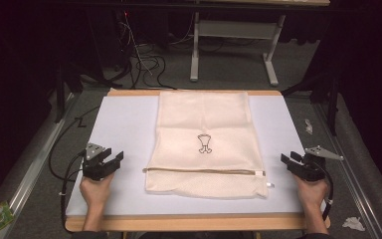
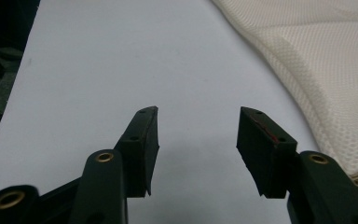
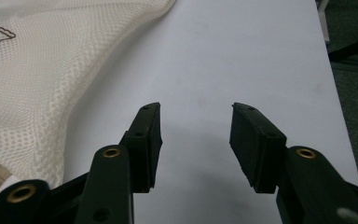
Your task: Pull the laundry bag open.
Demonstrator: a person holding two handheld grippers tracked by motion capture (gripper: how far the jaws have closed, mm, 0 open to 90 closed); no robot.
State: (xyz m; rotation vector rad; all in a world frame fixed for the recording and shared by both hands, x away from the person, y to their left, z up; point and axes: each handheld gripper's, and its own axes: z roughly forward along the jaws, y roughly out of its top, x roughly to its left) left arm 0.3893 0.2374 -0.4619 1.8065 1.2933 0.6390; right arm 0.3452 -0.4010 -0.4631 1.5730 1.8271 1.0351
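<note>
Mesh bag point(image 1: 206, 144) flat at table point(image 1: 124, 124) centre, zip end toward person. Left gripper point(image 1: 110, 162) at bag's 9 o'clock, right gripper point(image 1: 288, 160) at 3 o'clock, both apart from it, jaws wide, holding nothing.

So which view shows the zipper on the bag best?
The high view: the zipper runs across the whole bag near its front edge, with the pull at the right. The right gripper view catches a beige bit at its lower left; the left gripper view gives mesh alone.
</note>
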